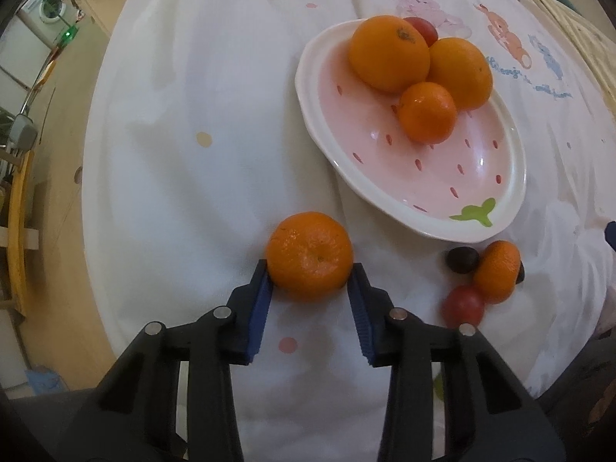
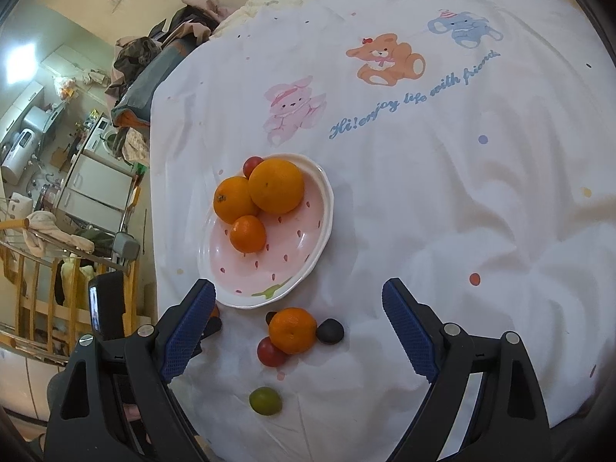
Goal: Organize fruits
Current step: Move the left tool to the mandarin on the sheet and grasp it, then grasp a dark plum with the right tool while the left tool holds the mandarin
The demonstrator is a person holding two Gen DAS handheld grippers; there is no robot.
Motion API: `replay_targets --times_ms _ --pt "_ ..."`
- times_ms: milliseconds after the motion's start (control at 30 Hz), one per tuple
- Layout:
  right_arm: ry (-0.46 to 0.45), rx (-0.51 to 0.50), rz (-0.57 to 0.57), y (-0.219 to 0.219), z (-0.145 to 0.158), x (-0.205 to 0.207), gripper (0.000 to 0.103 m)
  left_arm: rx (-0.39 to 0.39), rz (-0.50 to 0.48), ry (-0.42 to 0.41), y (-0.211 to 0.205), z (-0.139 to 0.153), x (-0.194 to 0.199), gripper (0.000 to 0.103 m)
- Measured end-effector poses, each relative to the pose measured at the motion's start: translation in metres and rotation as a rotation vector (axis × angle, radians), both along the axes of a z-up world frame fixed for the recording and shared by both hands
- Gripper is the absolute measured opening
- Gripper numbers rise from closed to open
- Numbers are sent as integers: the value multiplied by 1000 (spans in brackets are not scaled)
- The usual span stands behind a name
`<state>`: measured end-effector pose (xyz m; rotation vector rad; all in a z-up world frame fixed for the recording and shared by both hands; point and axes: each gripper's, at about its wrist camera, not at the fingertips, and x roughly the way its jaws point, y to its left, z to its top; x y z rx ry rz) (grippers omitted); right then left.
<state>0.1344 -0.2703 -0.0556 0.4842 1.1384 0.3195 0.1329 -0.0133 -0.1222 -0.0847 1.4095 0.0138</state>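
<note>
Left gripper (image 1: 310, 275) is clamped on a mandarin (image 1: 310, 255) lying on the white cloth (image 1: 184, 177), blue pads pressing both its sides. Right gripper (image 2: 298, 327) hangs wide apart, holding nothing. Just beyond, the strawberry plate (image 1: 477, 227) carries two oranges (image 1: 389, 52), a small mandarin and a red tomato.

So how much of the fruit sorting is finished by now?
Roughly half. The strawberry plate already holds two oranges, a mandarin and a red fruit. The left gripper is clamped on another mandarin. A third mandarin, red, dark and green fruits wait on the cloth; the right gripper is open.
</note>
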Motion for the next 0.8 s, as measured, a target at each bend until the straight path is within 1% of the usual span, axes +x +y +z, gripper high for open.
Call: replay_targets --times_ms 200,300,400,533,633,800 --pt "4 -8 5 3 -2 0 91 -6 6 -12 6 13 -7 34" --pt "7 -12 5 3 -3 1 91 -20 0 -48 6 31 -10 34" --pt "11 -14 1 2 -4 0 91 -31 6 -102 9 51 -15 34" --pt "22 -15 7 4 -7 0 91 -38 32 -168 17 70 -26 34" --pt "32 -15 19 8 -10 0 91 -68 63 -181 24 74 -31 34" --pt "65 -40 56 21 -20 0 91 -109 116 -170 33 72 -30 34"
